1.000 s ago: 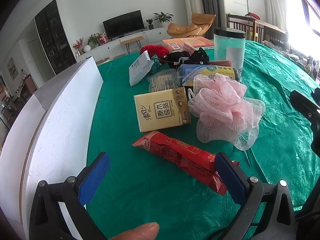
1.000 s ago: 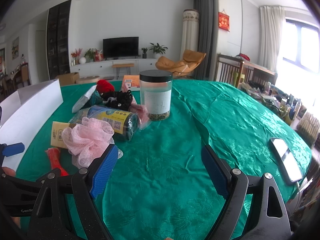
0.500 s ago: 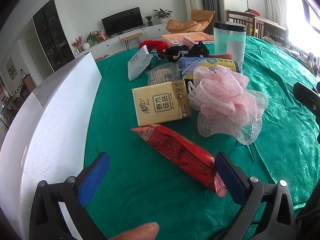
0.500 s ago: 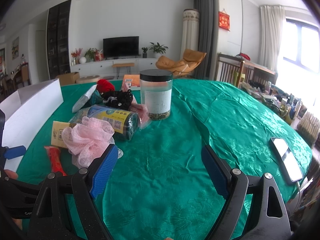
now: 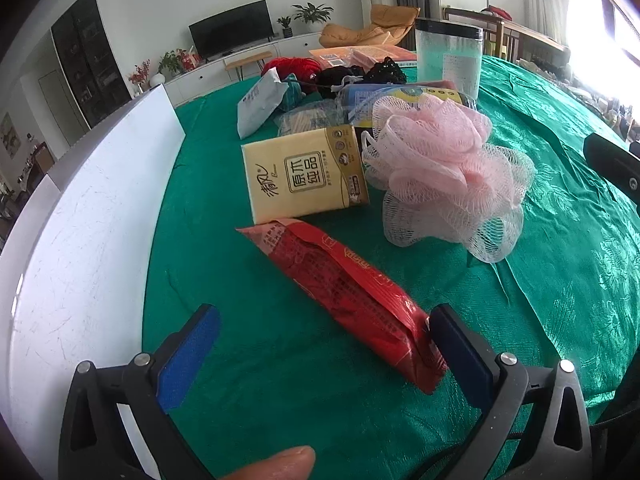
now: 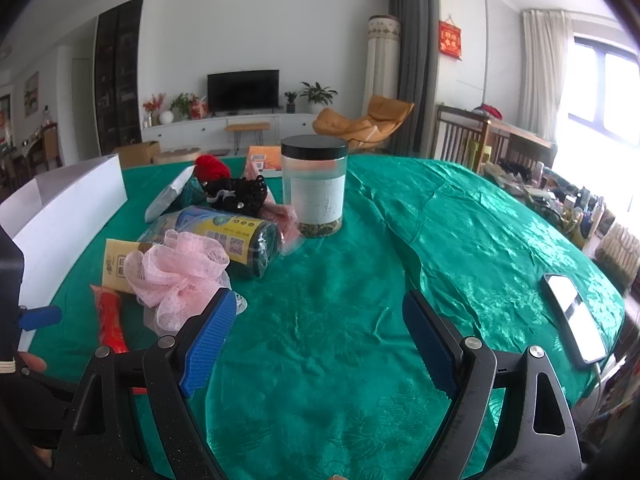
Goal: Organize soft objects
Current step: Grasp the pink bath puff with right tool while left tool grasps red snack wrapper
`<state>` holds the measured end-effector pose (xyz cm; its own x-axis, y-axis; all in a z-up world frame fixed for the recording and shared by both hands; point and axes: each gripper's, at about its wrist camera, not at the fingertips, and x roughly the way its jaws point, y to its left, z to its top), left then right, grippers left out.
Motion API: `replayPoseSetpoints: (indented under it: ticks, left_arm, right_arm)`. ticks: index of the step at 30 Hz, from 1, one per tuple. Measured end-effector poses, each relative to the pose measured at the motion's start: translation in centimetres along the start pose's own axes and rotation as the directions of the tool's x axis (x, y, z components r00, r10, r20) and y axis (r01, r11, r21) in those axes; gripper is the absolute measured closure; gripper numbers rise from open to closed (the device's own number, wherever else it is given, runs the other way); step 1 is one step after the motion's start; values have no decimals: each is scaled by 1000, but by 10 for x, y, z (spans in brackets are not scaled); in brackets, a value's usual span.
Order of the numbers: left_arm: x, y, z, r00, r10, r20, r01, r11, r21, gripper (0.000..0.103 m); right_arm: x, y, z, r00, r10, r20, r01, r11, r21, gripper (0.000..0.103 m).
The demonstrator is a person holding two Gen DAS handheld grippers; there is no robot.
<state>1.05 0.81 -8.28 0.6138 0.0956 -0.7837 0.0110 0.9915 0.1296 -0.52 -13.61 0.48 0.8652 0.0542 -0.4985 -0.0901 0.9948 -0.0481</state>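
1. Left wrist view: glossy, wrinkled green tablecloth (image 5: 560, 264) carries a flat white board (image 5: 92, 232), cut off at left.
2. Fluffy pink mesh pouf (image 5: 444, 176) hides part of a dark roll (image 5: 400, 94).
3. Crinkly red packet (image 5: 344, 292) lies between the spread left gripper (image 5: 320, 356) pads, touching its right pad.
4. Right gripper (image 6: 316, 344) gapes above bare cloth.

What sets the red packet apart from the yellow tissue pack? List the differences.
The red packet is long, narrow and crinkled; the yellow tissue pack is a flat, smooth-faced rectangle. The red packet lies slantwise with its near end against one finger of the open left tool; the yellow tissue pack lies farther off, beside the pink bath pouf. The tissue pack shows bold printed characters; the packet's print is fine and hard to read. Both lie flat on the green tablecloth.
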Motion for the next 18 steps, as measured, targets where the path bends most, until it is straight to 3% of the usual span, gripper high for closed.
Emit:
replayPoseSetpoints:
  ticks: [3, 6, 10, 14, 18]
  left_arm:
    - [1, 1, -2, 1000, -20, -9, 20, 1000, -8, 0]
    - [1, 5, -7, 999, -37, -11, 37, 999, -24, 0]
    - [4, 15, -14, 996, -85, -41, 81, 993, -81, 0]
    - [3, 17, -18, 993, -111, -48, 108, 992, -67, 0]
    - [1, 17, -20, 991, -117, -60, 113, 991, -65, 0]
  right_arm:
    - [1, 1, -3, 999, 43, -3, -43, 999, 3, 16]
    - [5, 5, -4, 987, 159, -30, -159, 987, 12, 16]
    - [37, 18, -2, 908, 382, -174, -382, 923, 37, 16]
    - [62, 54, 3, 859, 419, -295, -453, 890, -52, 16]
    - [77, 77, 10, 851, 395, -347, -453, 885, -104, 16]
